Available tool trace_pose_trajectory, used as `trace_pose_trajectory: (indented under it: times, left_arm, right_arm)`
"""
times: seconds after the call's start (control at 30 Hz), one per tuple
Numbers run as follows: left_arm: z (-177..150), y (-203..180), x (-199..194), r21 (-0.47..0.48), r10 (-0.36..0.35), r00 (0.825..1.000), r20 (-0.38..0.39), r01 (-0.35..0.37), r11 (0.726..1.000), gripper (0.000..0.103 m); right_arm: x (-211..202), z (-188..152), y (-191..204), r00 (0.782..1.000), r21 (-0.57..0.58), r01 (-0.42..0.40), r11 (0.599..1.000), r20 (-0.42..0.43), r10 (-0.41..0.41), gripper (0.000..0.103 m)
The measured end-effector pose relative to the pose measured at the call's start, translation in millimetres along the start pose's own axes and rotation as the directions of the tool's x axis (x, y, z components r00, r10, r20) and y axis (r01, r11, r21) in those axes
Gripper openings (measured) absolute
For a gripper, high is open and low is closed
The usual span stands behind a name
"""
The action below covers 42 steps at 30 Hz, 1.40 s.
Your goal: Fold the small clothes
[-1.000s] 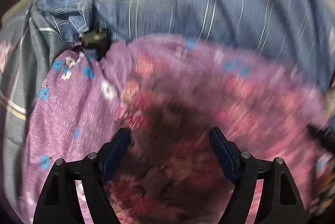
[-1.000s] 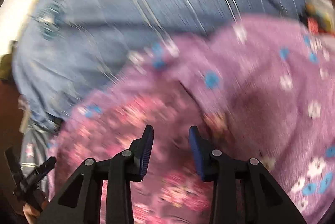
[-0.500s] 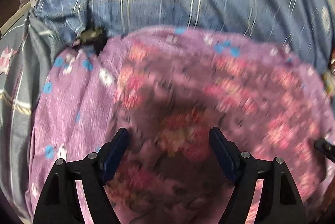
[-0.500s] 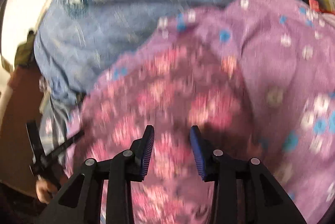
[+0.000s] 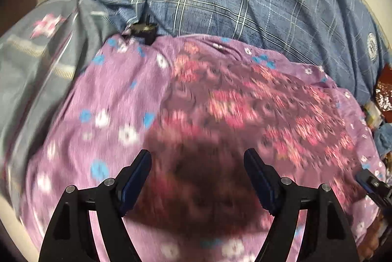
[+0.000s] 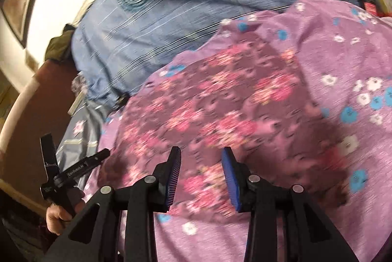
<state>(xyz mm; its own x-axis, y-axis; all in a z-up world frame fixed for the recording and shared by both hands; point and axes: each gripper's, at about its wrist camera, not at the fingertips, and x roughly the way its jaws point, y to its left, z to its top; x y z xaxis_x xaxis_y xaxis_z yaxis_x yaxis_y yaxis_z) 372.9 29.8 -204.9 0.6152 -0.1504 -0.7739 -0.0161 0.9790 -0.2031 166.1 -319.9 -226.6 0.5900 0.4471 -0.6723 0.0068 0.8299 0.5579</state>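
One grey patterned cloth [image 5: 36, 71] lies at the left, one blue checked shirt [image 5: 220, 0] beyond, with two round badges. One purple flowered garment [image 5: 220, 102] is spread in the middle beneath both grippers. The left gripper [image 5: 197, 169] has its jaws wide and empty; the right gripper [image 6: 201, 165] has its jaws narrower, gripping nothing.

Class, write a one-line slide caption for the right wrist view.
Right gripper poised open above purple floral garment on blue plaid bedding.
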Motion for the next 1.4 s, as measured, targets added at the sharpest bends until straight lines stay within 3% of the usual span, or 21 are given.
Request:
trace_pose_trajectory:
  times: [0.1, 0.2, 0.23, 0.33, 0.47, 0.63, 0.7, 0.8, 0.83, 0.87, 0.93, 1.03, 1.2, 1.3, 1.4]
  left_arm:
    - [-30.2, -2.8, -1.5, 0.038, 0.04, 0.997, -0.06, -0.038, 0.999, 0.077]
    - [-42.3, 2.3, 5.8, 0.072, 0.086, 0.99, -0.113, -0.078, 0.994, 0.074]
    - [-42.6, 4.2, 1.4, 0.061, 0.074, 0.992, -0.104, -0.068, 0.996, 0.071]
    - [-47.8, 21.4, -19.2, -0.044, -0.015, 0.998, -0.056, 0.013, 0.999, 0.068]
    - [-61.5, 51.4, -42.4, -0.193, -0.118, 0.993, 0.007, 0.117, 0.974, 0.067]
    - [-70.9, 61.2, -50.6, -0.226, -0.092, 0.995, 0.049, 0.1, 0.969, 0.067]
    - [-71.5, 57.5, -42.5, -0.211, -0.068, 0.997, 0.027, 0.072, 0.975, 0.067]
    - [-70.7, 50.5, -18.1, -0.175, 0.01, 0.998, -0.06, -0.02, 0.984, 0.066]
    - [-69.7, 47.1, -20.5, -0.163, 0.034, 0.999, -0.038, -0.039, 0.986, 0.066]
    - [-69.7, 44.6, -22.6, -0.155, 0.03, 0.999, -0.033, -0.035, 0.987, 0.066]
    - [-72.1, 43.7, -24.3, -0.162, 0.018, 0.999, -0.033, -0.023, 0.987, 0.066]
    - [-75.6, 46.9, -35.0, -0.216, -0.068, 0.998, 0.0, 0.066, 0.974, 0.066]
    - [-88.5, 43.2, -51.0, -0.263, -0.244, 0.968, 0.057, 0.25, 0.932, 0.068]
    - [-87.8, 41.8, -47.4, -0.279, -0.293, 0.954, 0.062, 0.299, 0.913, 0.07]
    - [-84.4, 48.9, -35.3, -0.327, -0.299, 0.952, 0.065, 0.303, 0.895, 0.072]
  right_arm:
    - [22.5, -14.5, 16.3, 0.998, -0.058, 0.03, 0.998, -0.057, -0.033, 0.025]
    - [63.3, -32.0, 21.3, 0.968, -0.106, 0.141, 0.984, -0.194, -0.16, 0.021]
    - [62.5, -31.7, 22.3, 0.972, -0.1, 0.144, 0.984, -0.17, -0.16, 0.02]
    - [48.6, -26.1, 26.8, 0.99, -0.067, 0.047, 0.997, -0.131, -0.055, 0.02]
    - [32.5, -21.7, 36.8, 0.999, -0.088, -0.018, 0.996, -0.036, 0.015, 0.024]
    - [41.4, -17.8, 47.4, 0.997, -0.093, -0.075, 0.993, -0.044, 0.071, 0.024]
    - [56.0, -20.1, 49.9, 0.995, -0.094, -0.061, 0.994, -0.086, 0.053, 0.024]
    - [89.4, -29.4, 48.0, 0.973, -0.12, 0.012, 0.993, -0.229, -0.04, 0.019]
    - [86.2, -28.7, 49.4, 0.98, -0.126, 0.019, 0.992, -0.196, -0.043, 0.018]
    - [82.7, -26.8, 51.3, 0.98, -0.125, 0.001, 0.992, -0.197, -0.026, 0.023]
    - [76.2, -24.0, 49.5, 0.981, -0.104, -0.03, 0.994, -0.193, 0.01, 0.023]
    - [68.9, -17.4, 42.2, 0.98, -0.054, -0.084, 0.995, -0.186, 0.073, 0.023]
    - [54.5, -10.0, 41.6, 0.98, -0.036, -0.16, 0.987, -0.126, 0.154, 0.024]
    - [54.8, -9.2, 45.3, 0.979, -0.049, -0.166, 0.985, -0.13, 0.159, 0.024]
    - [60.8, -13.2, 45.6, 0.978, -0.06, -0.144, 0.988, -0.158, 0.134, 0.024]
